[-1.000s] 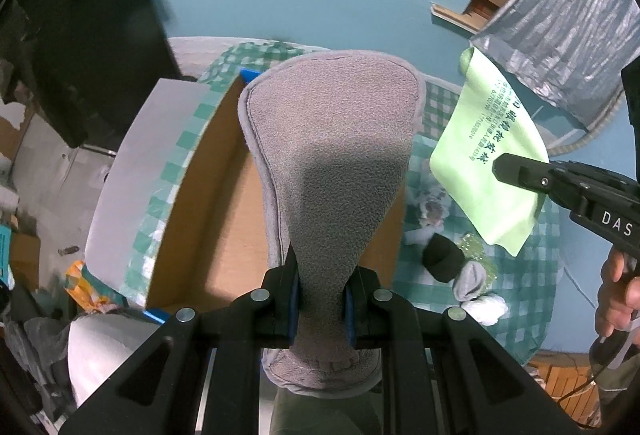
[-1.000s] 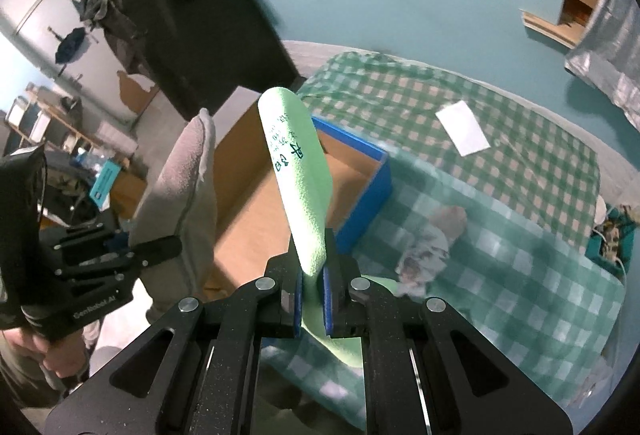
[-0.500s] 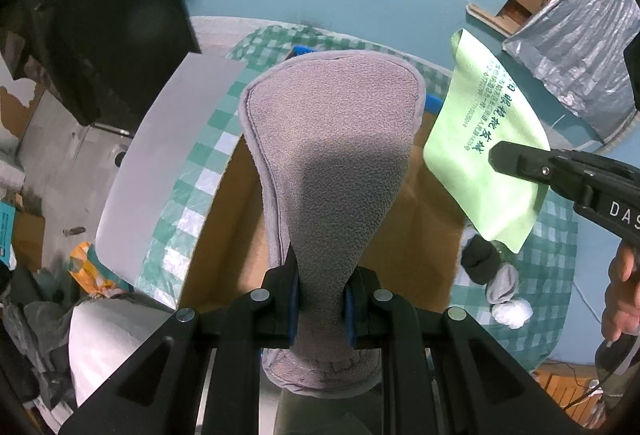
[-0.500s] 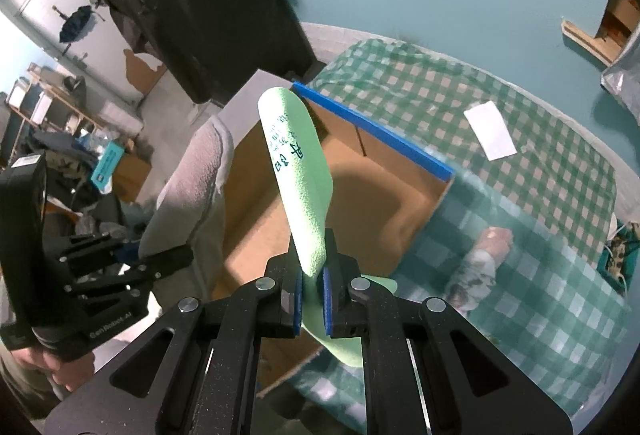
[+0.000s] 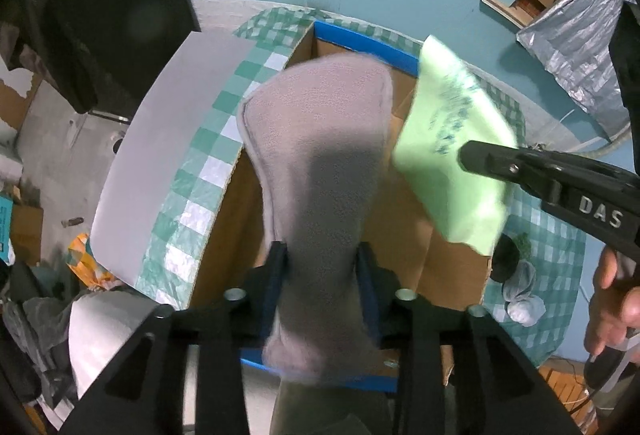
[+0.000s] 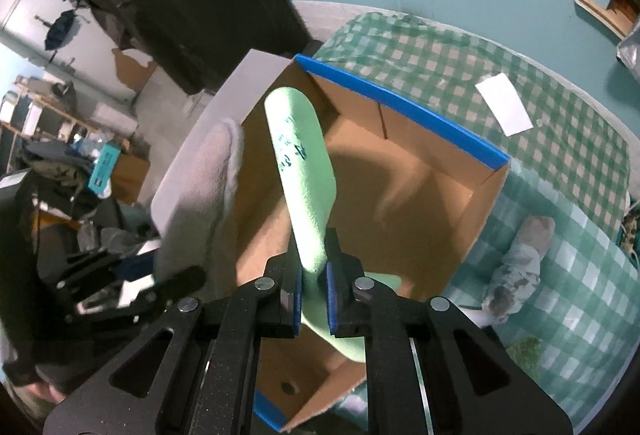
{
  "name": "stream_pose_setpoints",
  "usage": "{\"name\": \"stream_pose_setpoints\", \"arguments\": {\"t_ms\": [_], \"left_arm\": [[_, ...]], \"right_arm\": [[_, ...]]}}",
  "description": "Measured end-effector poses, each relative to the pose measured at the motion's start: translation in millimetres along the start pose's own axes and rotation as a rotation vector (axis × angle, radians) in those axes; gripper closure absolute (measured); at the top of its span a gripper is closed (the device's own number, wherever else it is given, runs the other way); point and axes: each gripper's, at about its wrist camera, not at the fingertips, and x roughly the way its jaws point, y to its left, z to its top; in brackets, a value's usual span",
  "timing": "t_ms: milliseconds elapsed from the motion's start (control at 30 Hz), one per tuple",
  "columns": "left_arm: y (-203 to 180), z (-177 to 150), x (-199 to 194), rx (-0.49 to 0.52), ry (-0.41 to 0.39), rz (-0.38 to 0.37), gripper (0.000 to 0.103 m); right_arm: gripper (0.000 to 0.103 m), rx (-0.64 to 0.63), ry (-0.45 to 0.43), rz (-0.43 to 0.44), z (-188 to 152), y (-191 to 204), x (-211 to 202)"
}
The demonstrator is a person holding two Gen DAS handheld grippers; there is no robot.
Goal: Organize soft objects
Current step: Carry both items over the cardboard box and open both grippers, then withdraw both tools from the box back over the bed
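Over the table with its green checked cloth (image 6: 460,63), an open cardboard box (image 6: 420,179) with blue-taped rims sat with its mouth upward, placed where both hands could reach it, most likely as the bin for the soft things. Both grippers pointed steeply down above that mouth, presumably so that whatever they let go would fall inside rather than onto the cloth.

The grey fleece cloth (image 5: 320,163) hung between the fingers of the left gripper (image 5: 322,291), over the box's left half. Those jaws were opening: gaps showed between the blue pads and the fabric, and the cloth was blurred, so it looked freed and on its way down, not gripped.

The light green cloth (image 6: 304,171), printed with dark characters, stood up from the right gripper (image 6: 314,289) above the middle of the box. Its jaws were just starting to part, yet the pads seemed to pinch the fabric, so the cloth was held for the moment.

Smaller soft items waited on the checked cloth beside the box: a pale crumpled rag (image 6: 516,267) and, in the left view, a dark and light bundle (image 5: 516,275). A white card (image 6: 504,109) lay well apart, farther back.
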Motion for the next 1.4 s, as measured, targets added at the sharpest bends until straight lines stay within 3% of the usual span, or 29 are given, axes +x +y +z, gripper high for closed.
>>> {"name": "stream_pose_setpoints", "arguments": {"t_ms": [33,100,167,800,1400], "left_arm": [[-0.2,0.2,-1.3,0.005,-0.006,0.004,0.057],[-0.9,0.3,-3.8,0.012,-0.016,0.012,0.051],[-1.4,0.7,-5.2,0.017,-0.014,0.016,0.051],[-45.3,-8.1,-18.3,0.101,-0.022,0.006,0.038],[-130.4,-25.6,-19.4,0.267,-0.009,-0.036,0.037]], "right_arm": [[0.085,0.004,-0.007,-0.015,0.8,0.5,0.0],[0.061,0.014,-0.021,-0.022,2.6,1.2,-1.2],[0.056,0.018,-0.037,-0.030,3.0,1.4,-5.1],[0.047,0.015,-0.053,-0.083,-22.6,-29.5,-44.1],[0.044,0.188,-0.055,-0.183,-97.8,-127.1,-100.0]]}}
